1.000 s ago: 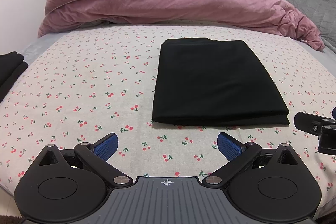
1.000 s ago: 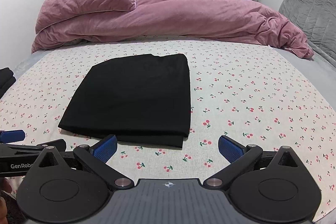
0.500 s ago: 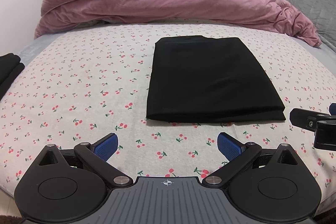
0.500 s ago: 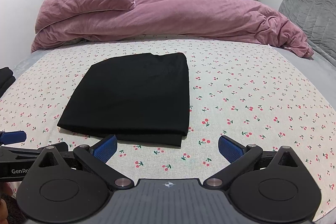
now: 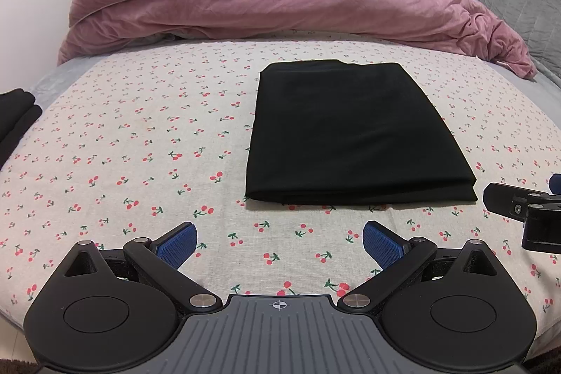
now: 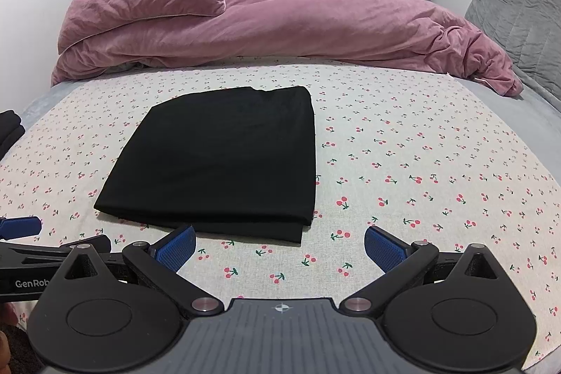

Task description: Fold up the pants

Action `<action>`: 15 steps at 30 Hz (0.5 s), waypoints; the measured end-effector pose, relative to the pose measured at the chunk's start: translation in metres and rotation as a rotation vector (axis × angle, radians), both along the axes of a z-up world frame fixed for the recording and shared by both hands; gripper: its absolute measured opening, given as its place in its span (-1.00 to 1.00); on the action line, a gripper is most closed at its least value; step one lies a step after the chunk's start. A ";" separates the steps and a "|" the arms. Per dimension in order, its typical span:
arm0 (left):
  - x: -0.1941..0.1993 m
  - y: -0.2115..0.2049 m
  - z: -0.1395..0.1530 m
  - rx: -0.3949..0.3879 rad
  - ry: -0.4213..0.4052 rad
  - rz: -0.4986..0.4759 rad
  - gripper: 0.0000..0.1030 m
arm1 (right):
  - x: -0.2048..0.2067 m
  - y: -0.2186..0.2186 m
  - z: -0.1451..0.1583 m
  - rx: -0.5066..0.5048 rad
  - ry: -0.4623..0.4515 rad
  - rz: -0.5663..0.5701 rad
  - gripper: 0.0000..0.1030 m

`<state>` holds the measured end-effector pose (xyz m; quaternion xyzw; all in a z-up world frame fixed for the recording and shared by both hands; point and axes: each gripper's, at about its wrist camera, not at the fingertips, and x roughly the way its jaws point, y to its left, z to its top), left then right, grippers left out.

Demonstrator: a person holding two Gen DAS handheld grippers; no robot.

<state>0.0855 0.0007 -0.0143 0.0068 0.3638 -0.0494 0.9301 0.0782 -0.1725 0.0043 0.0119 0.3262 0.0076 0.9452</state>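
- The black pants point(image 5: 354, 135) lie folded in a flat, neat block on the cherry sheet point(image 5: 140, 142), just past both of your grippers.
- They look soft and light, so they will likely bend and sag if you lift them by one corner.
- If you fold again, I think the near edge is best, one corner for each gripper.
- Your left gripper point(image 5: 278, 242) has its blue pads point(image 5: 177, 242) spread wide. It holds nothing and touches nothing.
- Your right gripper point(image 6: 279, 246) is spread wide too, empty, close to the near right corner.
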 end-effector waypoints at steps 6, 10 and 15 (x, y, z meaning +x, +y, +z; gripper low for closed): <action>-0.002 0.000 -0.001 0.004 0.002 0.007 0.97 | 0.000 0.002 -0.001 -0.012 0.002 0.005 0.99; -0.001 0.001 -0.001 0.005 0.002 0.009 0.97 | 0.000 0.003 -0.002 -0.015 0.004 0.005 0.99; -0.001 0.000 0.000 0.003 0.001 0.007 0.98 | 0.001 0.003 -0.003 -0.018 0.008 0.004 0.99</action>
